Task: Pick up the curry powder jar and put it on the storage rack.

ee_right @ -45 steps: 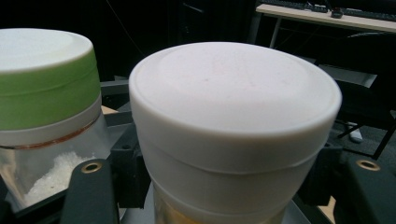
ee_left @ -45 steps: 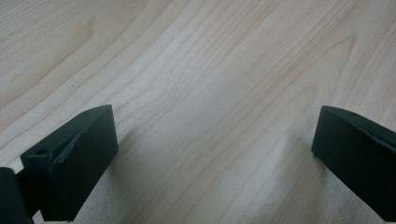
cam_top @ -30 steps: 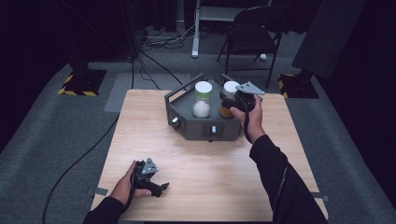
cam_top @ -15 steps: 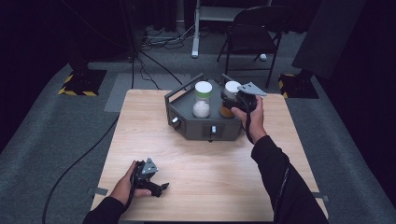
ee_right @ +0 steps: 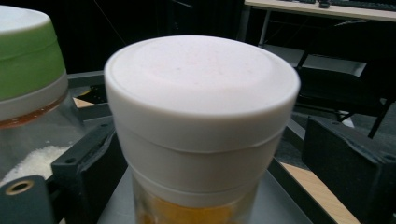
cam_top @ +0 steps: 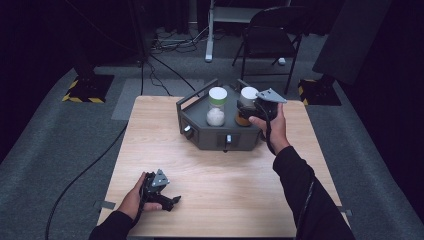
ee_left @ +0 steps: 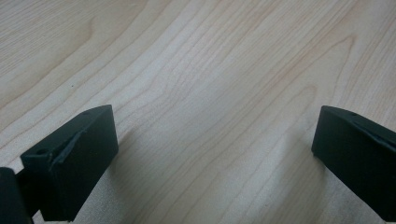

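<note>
Your right claw sits at about one o'clock on the table, level with the white-lidded jar of orange stuff that stands in the right-hand seat of the dark grey tray. Its jaws have just been opening: the jar is between them, yet in the right gripper view the right jaw stands clear of the lid, and the left one sits close beside it, contact hard to judge. So you have let go, or nearly.

Beside it, toward eleven o'clock, stands the green-banded jar of white grains, near enough that a sideways swing could clip it.

The risks from here:
- If you draw back at a slant, one jaw may catch the lid's lip and tip the jar over the tray's rim.
- If the jar is not fully seated, it may rock once the jaws leave it.
- The cable trailing along your right forearm could snag the tray's handle.

Your left claw rests at seven o'clock, jaws wide apart, nothing in them, bare wood under it.
</note>
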Demonstrator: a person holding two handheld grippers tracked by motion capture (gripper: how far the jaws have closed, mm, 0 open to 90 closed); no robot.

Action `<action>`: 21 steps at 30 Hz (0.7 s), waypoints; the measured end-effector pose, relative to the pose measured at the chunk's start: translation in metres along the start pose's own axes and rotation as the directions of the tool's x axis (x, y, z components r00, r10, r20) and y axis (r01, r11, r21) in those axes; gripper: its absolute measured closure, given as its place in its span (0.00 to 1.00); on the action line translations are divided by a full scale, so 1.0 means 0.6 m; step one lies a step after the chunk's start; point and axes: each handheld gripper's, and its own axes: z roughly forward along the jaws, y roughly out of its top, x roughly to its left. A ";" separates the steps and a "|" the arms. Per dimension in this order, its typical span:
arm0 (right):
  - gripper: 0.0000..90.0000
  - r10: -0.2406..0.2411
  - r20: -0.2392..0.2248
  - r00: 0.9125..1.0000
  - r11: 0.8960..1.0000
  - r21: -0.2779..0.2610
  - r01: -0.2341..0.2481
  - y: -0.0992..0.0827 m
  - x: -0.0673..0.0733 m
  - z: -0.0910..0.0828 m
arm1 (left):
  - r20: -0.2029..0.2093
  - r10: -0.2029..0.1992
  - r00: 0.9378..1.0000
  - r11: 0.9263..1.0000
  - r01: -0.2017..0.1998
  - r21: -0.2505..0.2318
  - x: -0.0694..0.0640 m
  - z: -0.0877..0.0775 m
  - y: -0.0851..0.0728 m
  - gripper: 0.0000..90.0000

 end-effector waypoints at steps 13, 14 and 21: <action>0.08 -0.046 -0.021 0.999 0.999 0.000 0.046 0.007 0.000 -0.018 | 0.000 0.000 1.000 1.000 0.000 0.000 0.000 0.000 0.000 0.00; 0.08 -0.055 -0.013 0.998 0.998 -0.009 0.055 0.003 0.004 -0.023 | 0.000 0.000 1.000 1.000 0.000 0.000 0.000 0.000 0.000 0.00; 0.08 -0.048 -0.015 0.999 0.999 -0.024 0.048 -0.011 0.004 -0.036 | 0.000 0.000 1.000 1.000 0.000 0.000 0.000 0.000 0.000 0.00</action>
